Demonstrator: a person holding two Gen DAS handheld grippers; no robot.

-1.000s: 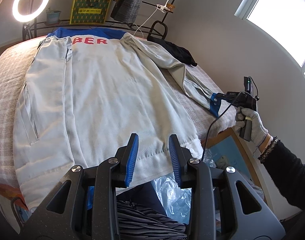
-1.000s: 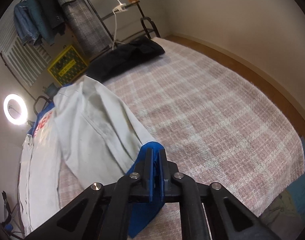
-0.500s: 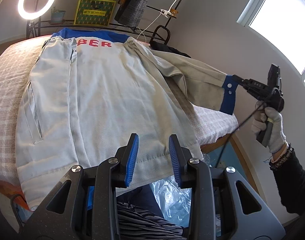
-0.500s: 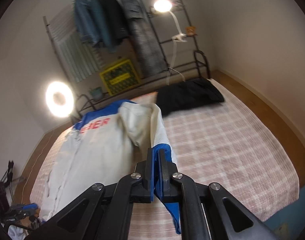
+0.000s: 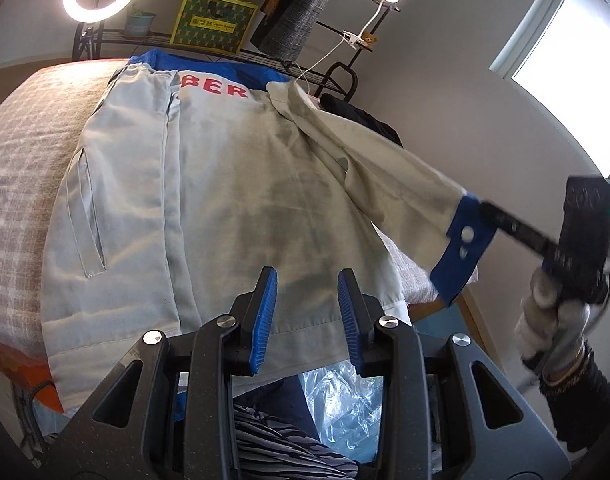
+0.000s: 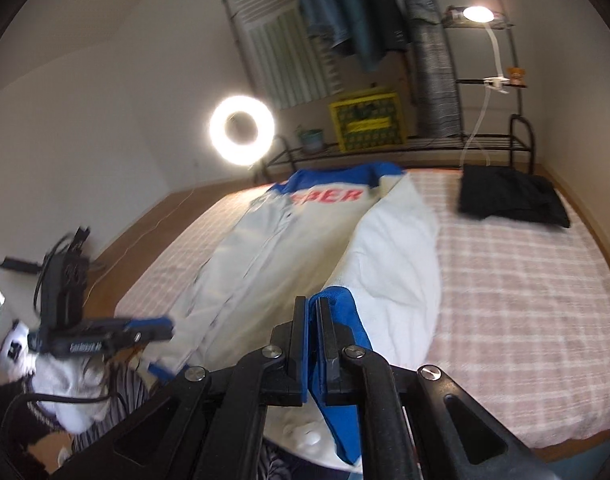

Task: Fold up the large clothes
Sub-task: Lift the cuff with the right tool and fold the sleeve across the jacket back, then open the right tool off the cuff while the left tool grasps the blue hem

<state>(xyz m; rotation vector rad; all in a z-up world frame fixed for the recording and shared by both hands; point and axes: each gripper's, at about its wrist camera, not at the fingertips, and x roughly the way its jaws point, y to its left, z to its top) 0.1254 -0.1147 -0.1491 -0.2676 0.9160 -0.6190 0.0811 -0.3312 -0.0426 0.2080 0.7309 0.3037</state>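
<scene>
The right claw [image 6: 312,344] is clenched on the blue cuff [image 6: 337,360] of a pale grey jacket's sleeve [image 6: 393,264], the fabric pinched flat between its blue pads. From the left wrist view, that sleeve [image 5: 385,172] hangs in the air, stretched from the jacket's shoulder to the cuff [image 5: 463,240], clear of the bed.

The left claw [image 5: 307,316] is released, its jaws parted and holding nothing, hovering just above the jacket's hem [image 5: 297,328] at the near edge of the bed.

The jacket [image 5: 225,200] lies back side up on a pink checked bed [image 6: 525,300], collar at the far end, with red letters across its blue yoke. Its other sleeve [image 5: 117,184] appears already folded in along the body. A folded black garment [image 6: 509,196] sits well apart, near the far corner of the bed. A ring light [image 6: 242,130] and a clothes rack [image 6: 385,40] stand beyond.

The step in hand looks like folding the raised sleeve across the jacket's back. To do it well, carry the cuff over the body while keeping the sleeve lightly taut so it does not twist, and lower it so it lies straight, parallel to the side seam. Release only once the cuff rests flat on the cloth. The free claw could press the hem or shoulder to stop the body from sliding.
</scene>
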